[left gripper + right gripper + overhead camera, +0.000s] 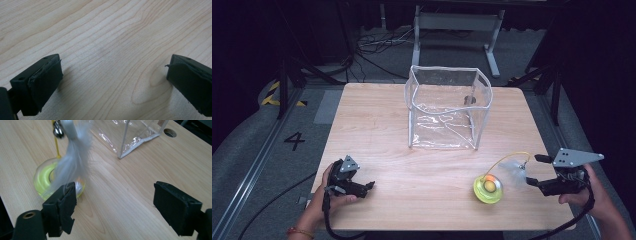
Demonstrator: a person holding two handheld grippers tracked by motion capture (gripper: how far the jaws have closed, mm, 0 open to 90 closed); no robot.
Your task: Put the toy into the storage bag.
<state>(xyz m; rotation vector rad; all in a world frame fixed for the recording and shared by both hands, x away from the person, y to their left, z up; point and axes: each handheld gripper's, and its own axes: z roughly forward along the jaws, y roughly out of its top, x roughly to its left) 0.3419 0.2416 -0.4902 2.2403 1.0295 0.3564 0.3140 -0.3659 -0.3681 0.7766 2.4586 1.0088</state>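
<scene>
Open right claw [533,169] near wispy, perhaps feathered toy [488,189]

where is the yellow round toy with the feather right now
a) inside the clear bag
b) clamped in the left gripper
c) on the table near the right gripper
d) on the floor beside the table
c: the yellow toy sits on the table in front of the clear bag, just beside the open right gripper, its feather reaching toward the jaws.
</scene>
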